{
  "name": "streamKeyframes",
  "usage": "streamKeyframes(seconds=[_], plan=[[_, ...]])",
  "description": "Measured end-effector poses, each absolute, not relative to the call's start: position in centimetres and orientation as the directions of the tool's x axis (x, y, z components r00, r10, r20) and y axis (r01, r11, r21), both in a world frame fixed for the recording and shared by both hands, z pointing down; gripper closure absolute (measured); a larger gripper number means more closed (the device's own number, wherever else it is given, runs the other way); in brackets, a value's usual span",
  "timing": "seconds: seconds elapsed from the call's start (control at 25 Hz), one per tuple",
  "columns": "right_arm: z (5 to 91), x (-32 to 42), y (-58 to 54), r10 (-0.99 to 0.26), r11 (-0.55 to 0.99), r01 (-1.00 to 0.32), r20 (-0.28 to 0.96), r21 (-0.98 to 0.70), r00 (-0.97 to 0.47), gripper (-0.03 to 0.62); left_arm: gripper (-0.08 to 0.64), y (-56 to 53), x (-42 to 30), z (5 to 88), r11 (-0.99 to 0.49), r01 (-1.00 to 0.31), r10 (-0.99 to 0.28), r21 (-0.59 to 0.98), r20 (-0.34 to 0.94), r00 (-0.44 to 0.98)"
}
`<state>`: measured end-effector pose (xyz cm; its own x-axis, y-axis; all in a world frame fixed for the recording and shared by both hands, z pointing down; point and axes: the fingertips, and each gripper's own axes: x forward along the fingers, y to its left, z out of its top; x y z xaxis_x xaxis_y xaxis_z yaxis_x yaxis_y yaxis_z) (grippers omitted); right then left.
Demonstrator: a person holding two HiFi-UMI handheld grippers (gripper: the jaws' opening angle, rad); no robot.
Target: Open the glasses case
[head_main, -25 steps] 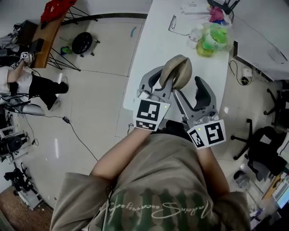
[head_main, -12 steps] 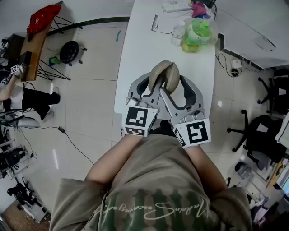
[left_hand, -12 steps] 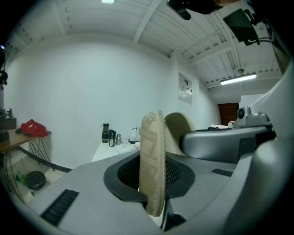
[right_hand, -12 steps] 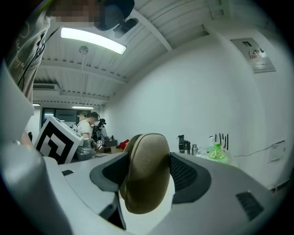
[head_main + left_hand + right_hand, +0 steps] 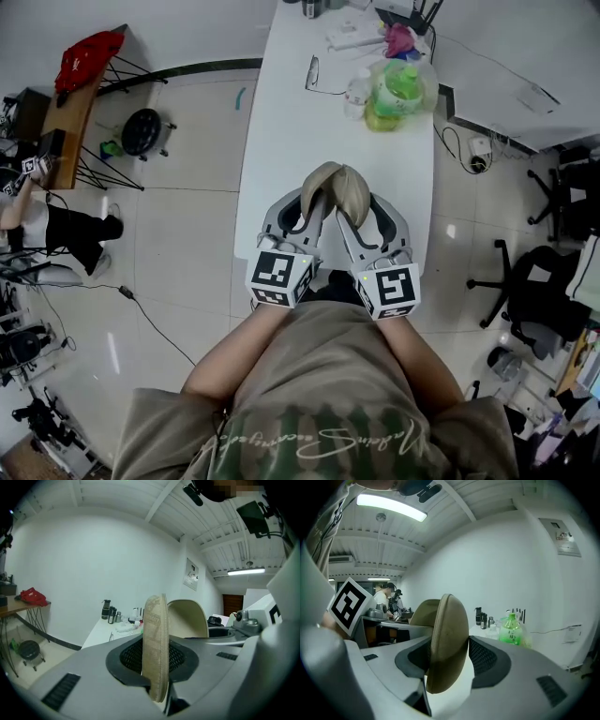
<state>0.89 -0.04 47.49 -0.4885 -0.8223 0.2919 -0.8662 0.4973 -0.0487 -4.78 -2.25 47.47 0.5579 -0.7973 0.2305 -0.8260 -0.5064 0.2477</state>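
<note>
Before us, the glasses case [image 5: 337, 187] is over the near end of the bench [image 5: 281, 141]. At the bench's far end we find a bottle [image 5: 398, 89] on the right, with a pair of glasses [image 5: 312, 73] to its left. On the floor [image 5: 187, 234] left of the bench, a stool [image 5: 141, 131] stands beside a side table [image 5: 70, 122]. An office chair [image 5: 530, 291] stands to the right.

The glasses case's [image 5: 339, 183] near end is hidden between the left claw [image 5: 305, 194] and right claw [image 5: 366, 202]
</note>
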Motion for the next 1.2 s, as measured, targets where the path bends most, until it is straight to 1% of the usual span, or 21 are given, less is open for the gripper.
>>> streamKeyframes(seconds=[0.2, 0.28, 0.36, 0.48, 0.6, 0.72, 0.84, 0.96, 1.08, 1.2], plan=[[48.2, 1.5, -0.4, -0.799, 0.541, -0.84, 0.283, -0.044, -0.53, 0.403, 0.499, -1.4, -4.9, 48.5, -0.53, -0.786, -0.772, 0.318, 0.203, 0.602], [48.9, 2.2, -0.6, -0.79, 0.546, -0.837, 0.302, -0.049, -0.533, 0.454, 0.499, -0.7, -4.8, 48.9, -0.556, -0.762, -0.75, 0.332, 0.194, 0.632], [49.5, 2.5, -0.7, -0.769, 0.561, -0.824, 0.316, -0.081, -0.555, 0.482, 0.499, -0.1, -5.0, 49.2, -0.572, -0.749, -0.736, 0.335, 0.194, 0.648], [50.3, 2.5, -0.7, -0.727, 0.599, -0.791, 0.33, -0.125, -0.602, 0.488, 0.499, 0.3, -5.2, 50.5, -0.59, -0.716, -0.702, 0.372, 0.201, 0.683], [51.1, 2.9, -0.6, -0.69, 0.629, -0.763, 0.343, -0.152, -0.637, 0.529, 0.499, 0.9, -5.0, 51.4, -0.632, -0.65, -0.638, 0.423, 0.192, 0.746], [51.0, 3.0, -0.5, -0.648, 0.673, -0.718, 0.325, -0.178, -0.689, 0.534, 0.5, 1.1, -4.7, 51.2, -0.689, -0.602, -0.587, 0.404, 0.177, 0.79], [50.9, 3.0, -0.3, -0.586, 0.717, -0.654, 0.3, -0.241, -0.753, 0.535, 0.5, 1.3, -4.5, 50.9, -0.744, -0.535, -0.522, 0.4, 0.151, 0.839], [50.3, 2.8, -0.1, -0.504, 0.763, -0.566, 0.26, -0.312, -0.823, 0.535, 0.5, 1.4, -4.4, 50.2, -0.783, -0.445, -0.444, 0.435, 0.11, 0.889], [48.8, 2.2, 0.6, -0.395, 0.834, -0.439, 0.193, -0.335, -0.898, 0.538, 0.5, 1.9, -4.4, 48.5, -0.824, -0.307, -0.34, 0.476, 0.017, 0.94], [47.3, 1.3, 1.9, -0.282, 0.881, -0.308, 0.124, -0.358, -0.951, 0.538, 0.5, 3.0, -4.6, 46.8, -0.873, -0.162, -0.214, 0.46, -0.065, 0.975]])
